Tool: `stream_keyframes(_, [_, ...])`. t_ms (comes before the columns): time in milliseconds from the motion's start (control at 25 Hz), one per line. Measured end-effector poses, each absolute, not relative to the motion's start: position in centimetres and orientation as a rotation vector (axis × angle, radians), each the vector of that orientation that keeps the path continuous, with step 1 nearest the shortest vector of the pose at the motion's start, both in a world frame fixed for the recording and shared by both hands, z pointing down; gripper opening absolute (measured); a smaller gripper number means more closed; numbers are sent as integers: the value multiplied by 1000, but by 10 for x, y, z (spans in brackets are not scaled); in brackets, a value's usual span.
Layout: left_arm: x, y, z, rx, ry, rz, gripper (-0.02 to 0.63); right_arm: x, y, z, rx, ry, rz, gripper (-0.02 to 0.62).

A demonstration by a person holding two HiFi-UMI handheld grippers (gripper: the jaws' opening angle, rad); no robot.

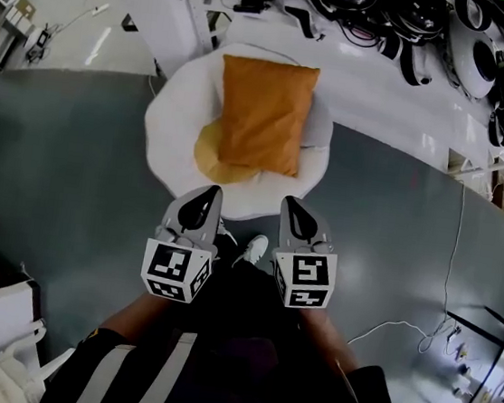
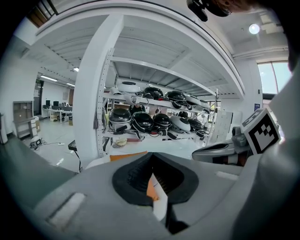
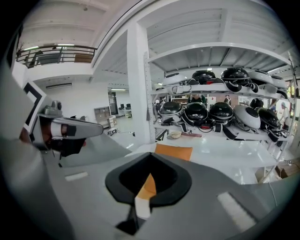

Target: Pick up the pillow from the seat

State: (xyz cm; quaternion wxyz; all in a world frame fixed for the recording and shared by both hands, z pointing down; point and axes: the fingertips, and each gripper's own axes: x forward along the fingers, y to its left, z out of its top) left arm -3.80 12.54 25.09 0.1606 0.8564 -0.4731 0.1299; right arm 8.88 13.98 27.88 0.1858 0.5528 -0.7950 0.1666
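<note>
An orange pillow (image 1: pixel 264 114) leans on the back of a round white seat (image 1: pixel 172 122), over a yellow cushion (image 1: pixel 207 155). My left gripper (image 1: pixel 207 195) and right gripper (image 1: pixel 297 207) hover side by side at the seat's near edge, short of the pillow. Both are shut with nothing between the jaws. In the left gripper view only a strip of the pillow (image 2: pixel 129 155) shows above my shut left gripper (image 2: pixel 157 192). The pillow's top (image 3: pixel 174 151) rises beyond my shut right gripper (image 3: pixel 145 187) in the right gripper view.
A white post (image 2: pixel 91 98) and shelves of black and white helmets (image 1: pixel 410 24) stand behind the seat. The person's white shoe (image 1: pixel 252 248) is on the grey floor (image 1: pixel 65 164) below the grippers. A white cable (image 1: pixel 400 328) and boxes lie at the right.
</note>
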Motion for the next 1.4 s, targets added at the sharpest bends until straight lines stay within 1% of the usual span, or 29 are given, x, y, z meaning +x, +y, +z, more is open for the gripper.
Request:
stream_keyframes(280, [-45, 104, 266, 2416, -1353, 391, 5, 88, 112, 292, 1559, -2195, 497, 3])
stream_keyframes(920, [-78, 34, 318, 2358, -1303, 414, 6, 60, 55, 335, 1510, -2073, 553, 3])
stream_keyframes(1400, [-107, -15, 369, 2330, -1248, 467, 6, 45, 11, 390, 1508, -1960, 610, 3])
